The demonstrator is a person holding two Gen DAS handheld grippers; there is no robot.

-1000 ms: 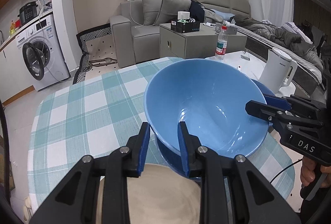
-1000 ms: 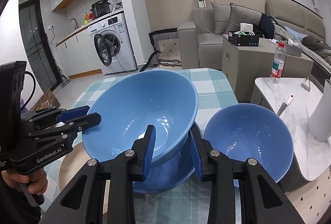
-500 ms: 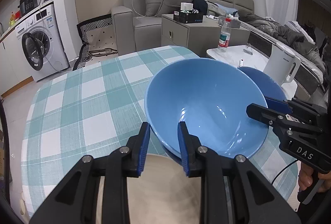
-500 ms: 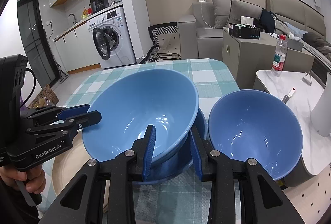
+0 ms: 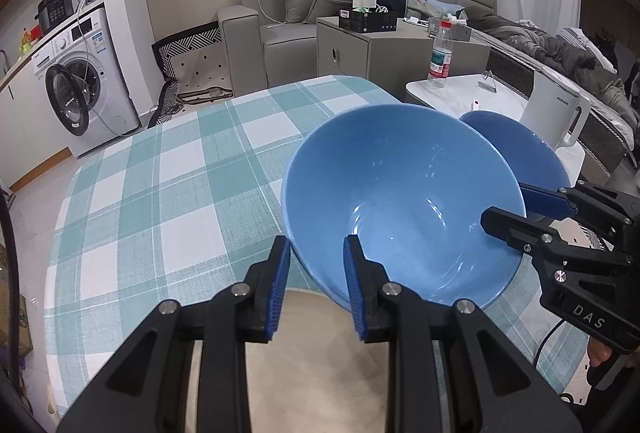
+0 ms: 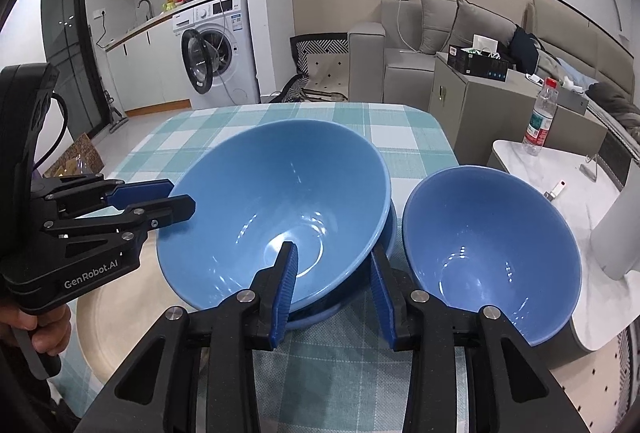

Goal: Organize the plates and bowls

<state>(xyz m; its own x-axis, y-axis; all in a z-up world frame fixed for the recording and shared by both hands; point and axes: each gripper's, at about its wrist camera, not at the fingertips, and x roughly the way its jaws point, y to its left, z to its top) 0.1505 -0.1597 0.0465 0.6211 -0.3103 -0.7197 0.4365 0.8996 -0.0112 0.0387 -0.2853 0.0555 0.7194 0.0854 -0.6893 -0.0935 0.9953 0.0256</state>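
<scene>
Blue bowl (image 6: 276, 209) sits tilted in another bowl (image 6: 390, 229) on your checked tablecloth (image 5: 160, 193). Your left gripper (image 5: 314, 283) is pinching its rim; your right gripper (image 6: 332, 287) has just been opening, rim between its loosened fingers. 1 more bowl (image 6: 492, 245) sits beside.

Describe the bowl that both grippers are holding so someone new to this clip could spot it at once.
On the table with the teal-and-white checked cloth, two blue bowls sit side by side. The held bowl is the larger, lighter blue one, tilted and resting in another blue dish. Unlike the smaller, darker bowl beside it, a gripper straddles its rim on each side.
</scene>
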